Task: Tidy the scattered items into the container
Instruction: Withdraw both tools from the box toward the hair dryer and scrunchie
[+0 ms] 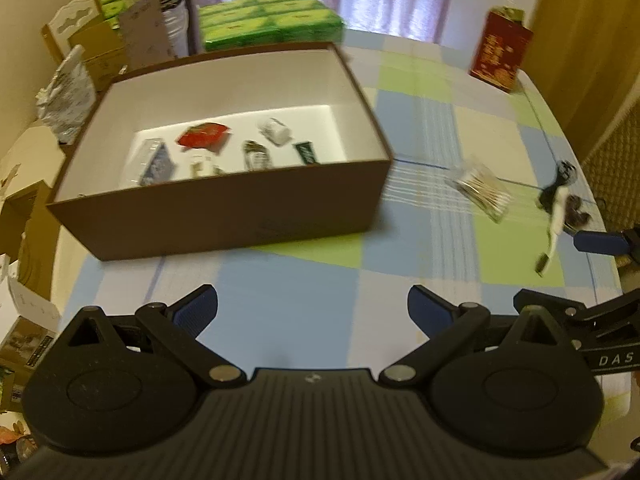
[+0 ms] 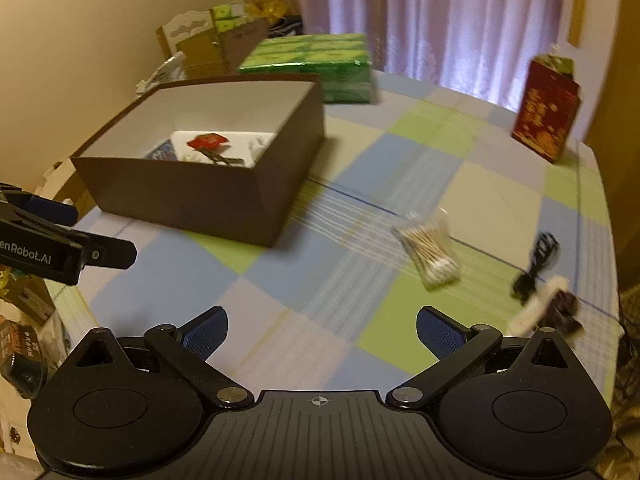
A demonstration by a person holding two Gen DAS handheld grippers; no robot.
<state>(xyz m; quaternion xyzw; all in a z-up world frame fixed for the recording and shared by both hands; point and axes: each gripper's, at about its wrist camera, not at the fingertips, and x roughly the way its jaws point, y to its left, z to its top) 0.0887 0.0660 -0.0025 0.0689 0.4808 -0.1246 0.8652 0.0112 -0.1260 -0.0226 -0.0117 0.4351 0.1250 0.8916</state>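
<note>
A brown box [image 1: 224, 216] [image 2: 208, 200] with a white inside stands on the checked tablecloth and holds several small packets, among them a red one [image 1: 204, 135] [image 2: 208, 142]. To its right on the cloth lie a clear pack of cotton swabs [image 1: 484, 192] [image 2: 430, 254], a black cable [image 1: 558, 184] [image 2: 538, 266] and a white stick-like item [image 1: 554, 228] [image 2: 538, 308] beside a dark small object [image 2: 564, 306]. My left gripper [image 1: 312, 312] is open and empty, near the box's front. My right gripper [image 2: 322, 332] is open and empty, short of the swabs.
A green pack of tissue boxes [image 1: 272, 20] [image 2: 316, 64] sits behind the box. A red carton [image 1: 502, 54] [image 2: 548, 114] stands at the far right of the table. Cardboard boxes and bags [image 1: 80, 64] crowd the left side beyond the table edge.
</note>
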